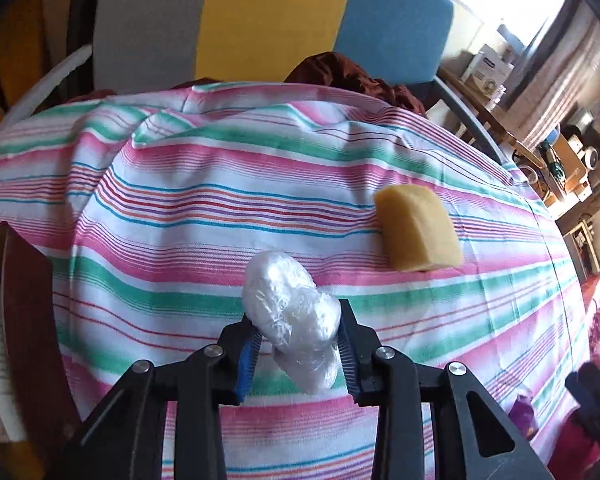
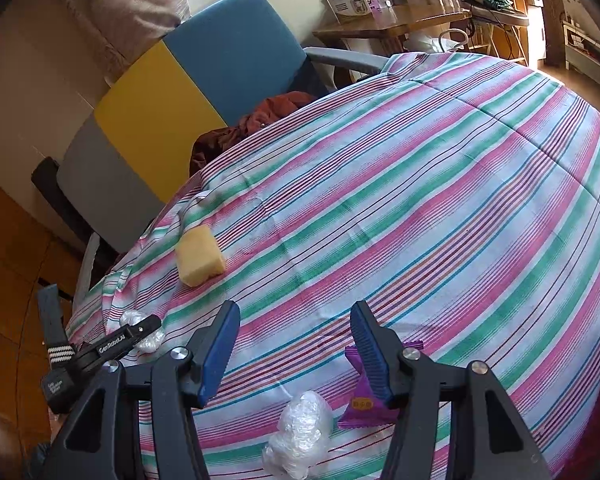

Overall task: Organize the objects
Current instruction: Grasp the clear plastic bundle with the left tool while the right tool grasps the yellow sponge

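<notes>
My left gripper point(image 1: 296, 312) is shut on a wad of clear plastic wrap point(image 1: 278, 280), its blue pads pressing both sides just above the striped tablecloth point(image 1: 180, 200). A yellow sponge point(image 1: 417, 228) lies to the right and beyond it. In the right wrist view the left gripper point(image 2: 144, 332) shows at the table's left edge with the same wad point(image 2: 150, 340), and the sponge point(image 2: 199, 256) lies further back. My right gripper point(image 2: 296, 308) stands open over the cloth. A second clear plastic wad point(image 2: 300, 428) lies below it, and a purple packet point(image 2: 359, 404) lies against its right finger.
A chair point(image 2: 220, 60) with blue, yellow and grey panels stands behind the table with a rust-brown cloth point(image 2: 268, 116) on its seat. A dark brown box point(image 1: 24, 320) stands at the left edge. A wooden shelf point(image 2: 379, 28) with boxes is at the back right.
</notes>
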Motion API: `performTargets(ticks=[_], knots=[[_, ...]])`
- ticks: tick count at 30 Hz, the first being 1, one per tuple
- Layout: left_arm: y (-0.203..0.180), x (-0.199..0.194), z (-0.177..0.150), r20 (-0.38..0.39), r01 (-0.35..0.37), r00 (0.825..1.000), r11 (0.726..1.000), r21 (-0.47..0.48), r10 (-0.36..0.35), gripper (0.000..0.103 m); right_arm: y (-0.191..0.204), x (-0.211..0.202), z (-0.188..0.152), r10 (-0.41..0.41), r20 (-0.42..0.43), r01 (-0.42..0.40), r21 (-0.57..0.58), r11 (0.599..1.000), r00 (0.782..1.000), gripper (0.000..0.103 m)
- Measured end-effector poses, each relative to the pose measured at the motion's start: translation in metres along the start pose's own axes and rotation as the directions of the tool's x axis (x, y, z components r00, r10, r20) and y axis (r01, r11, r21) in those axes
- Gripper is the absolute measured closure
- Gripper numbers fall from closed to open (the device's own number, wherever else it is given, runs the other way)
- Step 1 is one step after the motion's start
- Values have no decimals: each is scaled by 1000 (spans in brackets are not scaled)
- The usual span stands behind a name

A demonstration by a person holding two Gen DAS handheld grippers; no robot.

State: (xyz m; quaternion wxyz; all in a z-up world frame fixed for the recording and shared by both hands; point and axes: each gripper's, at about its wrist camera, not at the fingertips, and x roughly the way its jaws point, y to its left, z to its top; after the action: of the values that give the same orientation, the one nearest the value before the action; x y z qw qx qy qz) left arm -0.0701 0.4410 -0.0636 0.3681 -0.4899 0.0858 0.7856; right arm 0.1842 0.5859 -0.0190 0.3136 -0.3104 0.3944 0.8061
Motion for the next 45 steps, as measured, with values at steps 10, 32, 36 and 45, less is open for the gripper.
performTargets(ticks=[10, 32, 36, 45], knots=[[-30, -40, -123, 127, 4, 991, 974, 228, -34, 67, 5, 4, -4, -14, -20, 14, -34, 999, 1000, 45], [-17, -33, -122, 139, 69, 985, 978, 195, -97, 67, 126, 120, 38, -32, -249, -78, -421, 904, 968, 33], [-16, -33, -122, 139, 75, 985, 979, 191, -103, 67, 149, 156, 51, -101, -243, -23, -462, 887, 965, 27], [-16, -34, -123, 142, 82, 984, 979, 187, -109, 66, 155, 173, 36, -176, -264, 16, -512, 859, 948, 51]])
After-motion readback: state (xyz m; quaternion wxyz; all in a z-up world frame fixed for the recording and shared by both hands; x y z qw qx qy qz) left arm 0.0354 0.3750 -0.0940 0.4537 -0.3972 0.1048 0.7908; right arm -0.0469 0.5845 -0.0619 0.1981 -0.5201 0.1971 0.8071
